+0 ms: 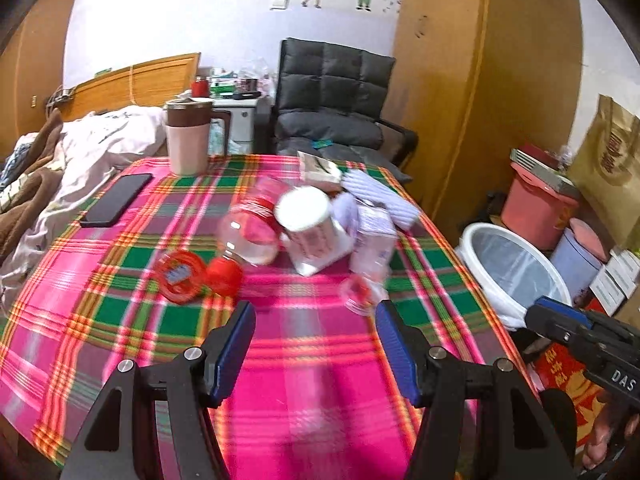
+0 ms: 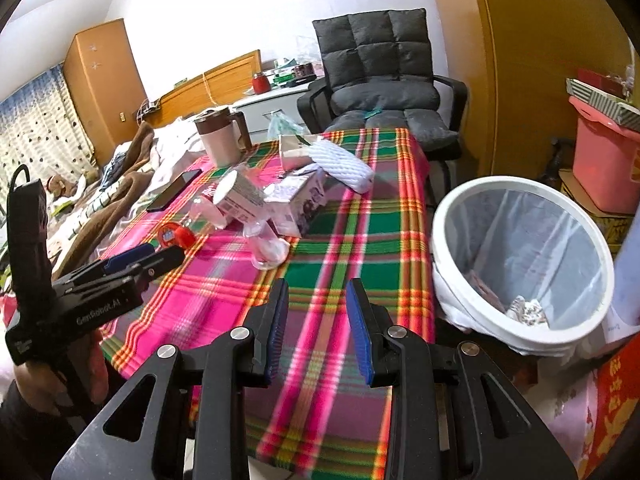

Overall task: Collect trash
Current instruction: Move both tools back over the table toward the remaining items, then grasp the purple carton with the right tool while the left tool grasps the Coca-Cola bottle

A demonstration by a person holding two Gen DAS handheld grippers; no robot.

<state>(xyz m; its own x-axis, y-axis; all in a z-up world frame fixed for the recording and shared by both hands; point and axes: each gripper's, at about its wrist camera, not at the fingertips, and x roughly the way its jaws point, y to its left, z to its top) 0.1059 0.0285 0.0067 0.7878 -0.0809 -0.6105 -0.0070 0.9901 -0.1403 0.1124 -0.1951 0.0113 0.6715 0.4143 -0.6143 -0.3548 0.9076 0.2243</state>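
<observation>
Two empty grippers, left gripper (image 1: 316,354) and right gripper (image 2: 318,330), hover with jaws apart over the near plaid tablecloth (image 1: 312,400); trash, including a clear plastic cup (image 2: 267,249), lies farther in, so approach it squarely, then carry right to the white bin (image 2: 440,216).

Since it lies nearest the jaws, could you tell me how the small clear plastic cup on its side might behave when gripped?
The clear plastic cup looks thin-walled, so it would probably flex or crumple under a firm squeeze. Lying on its side on the plaid tablecloth, it may roll if nudged. It appears nearly empty, so likely very light.
</observation>
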